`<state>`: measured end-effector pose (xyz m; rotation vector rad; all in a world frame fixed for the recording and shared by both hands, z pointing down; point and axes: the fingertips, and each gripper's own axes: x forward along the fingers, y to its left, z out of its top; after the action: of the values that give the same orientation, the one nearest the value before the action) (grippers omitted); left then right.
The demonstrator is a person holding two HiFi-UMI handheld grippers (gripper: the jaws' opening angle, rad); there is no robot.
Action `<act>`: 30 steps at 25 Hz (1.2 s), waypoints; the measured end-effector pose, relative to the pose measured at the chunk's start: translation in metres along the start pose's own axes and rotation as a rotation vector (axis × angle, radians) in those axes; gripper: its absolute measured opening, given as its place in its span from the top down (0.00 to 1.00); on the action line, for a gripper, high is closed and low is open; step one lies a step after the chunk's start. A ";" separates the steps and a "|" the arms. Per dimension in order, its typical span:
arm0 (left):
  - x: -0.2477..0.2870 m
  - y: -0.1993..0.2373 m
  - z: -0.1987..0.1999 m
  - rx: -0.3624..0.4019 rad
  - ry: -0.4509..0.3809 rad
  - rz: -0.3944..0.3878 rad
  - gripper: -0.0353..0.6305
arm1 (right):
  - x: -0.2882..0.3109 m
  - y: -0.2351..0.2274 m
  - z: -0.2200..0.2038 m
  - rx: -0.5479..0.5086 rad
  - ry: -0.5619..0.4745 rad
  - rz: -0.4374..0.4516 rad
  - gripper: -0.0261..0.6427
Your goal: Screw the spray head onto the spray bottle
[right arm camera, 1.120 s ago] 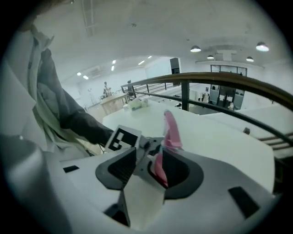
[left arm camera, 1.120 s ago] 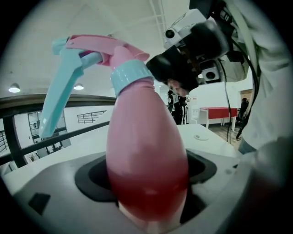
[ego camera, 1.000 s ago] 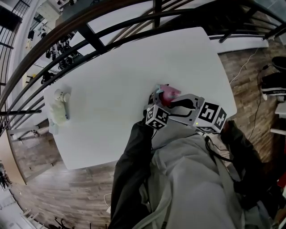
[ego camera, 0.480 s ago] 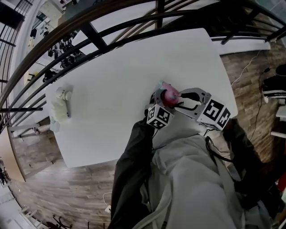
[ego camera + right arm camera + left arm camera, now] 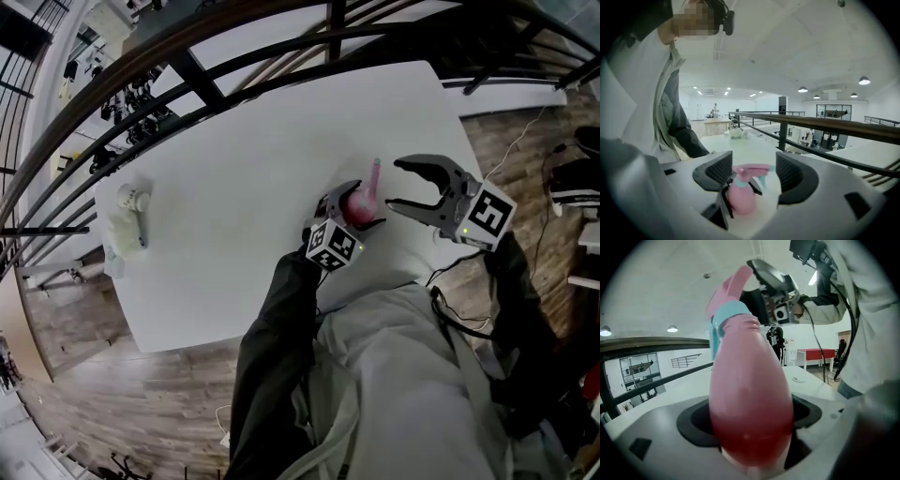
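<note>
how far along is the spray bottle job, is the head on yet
Looks done: the spray head sits on the spray bottle, teal collar down at the neck. In hand: the left gripper clamps the bottle's body. The right gripper stands clear, its jaws just opening, nothing pressed between them. Left: perhaps a last tightening and setting it down; how tight it is can't be seen.

Pink spray btl (image 5: 358, 202) — spray head (image 5: 376, 175) on

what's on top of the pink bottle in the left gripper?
A pink spray head with a teal collar sits on the neck of the spray bottle. The collar covers the threads, so how far it is screwed down cannot be seen.
</note>
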<state>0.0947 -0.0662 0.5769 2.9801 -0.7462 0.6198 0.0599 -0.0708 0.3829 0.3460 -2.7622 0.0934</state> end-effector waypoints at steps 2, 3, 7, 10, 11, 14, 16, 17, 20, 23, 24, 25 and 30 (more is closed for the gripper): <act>0.001 -0.003 0.000 0.014 0.005 -0.017 0.28 | 0.008 -0.021 -0.019 -0.060 0.065 0.018 0.48; 0.001 -0.004 0.000 0.019 0.006 -0.025 0.28 | 0.015 -0.025 -0.026 -0.068 0.087 0.055 0.40; 0.003 -0.006 0.003 0.022 -0.007 -0.035 0.28 | 0.042 -0.018 -0.029 0.060 0.091 0.283 0.39; 0.003 -0.008 0.004 0.022 -0.008 -0.038 0.28 | 0.050 -0.005 -0.030 0.067 0.115 0.377 0.39; 0.003 -0.008 0.004 0.022 -0.008 -0.040 0.28 | 0.051 0.000 -0.032 0.072 0.119 0.396 0.39; 0.002 -0.008 0.004 0.021 -0.008 -0.048 0.28 | 0.048 0.009 -0.046 0.145 0.151 0.447 0.39; 0.002 -0.008 0.003 0.020 -0.008 -0.052 0.28 | 0.041 0.010 -0.057 0.197 0.160 0.428 0.39; 0.002 -0.008 0.003 0.020 -0.007 -0.052 0.28 | 0.036 0.010 -0.058 0.218 0.145 0.402 0.39; 0.000 -0.007 0.002 0.015 -0.007 -0.056 0.28 | 0.023 0.013 -0.058 0.258 0.096 0.310 0.39; 0.000 -0.005 0.003 0.001 -0.016 -0.047 0.28 | 0.016 0.021 -0.061 0.262 0.090 0.232 0.39; 0.000 -0.005 0.003 -0.004 -0.019 -0.040 0.28 | 0.014 0.025 -0.063 0.267 0.090 0.213 0.39; 0.000 -0.004 0.004 -0.011 -0.023 -0.034 0.28 | 0.012 0.029 -0.064 0.274 0.088 0.196 0.39; -0.001 -0.002 0.001 -0.028 -0.016 -0.015 0.28 | 0.011 0.061 -0.064 0.248 0.098 0.167 0.41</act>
<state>0.0948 -0.0640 0.5753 2.9660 -0.7269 0.5815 0.0559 -0.0071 0.4452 0.1666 -2.6810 0.4845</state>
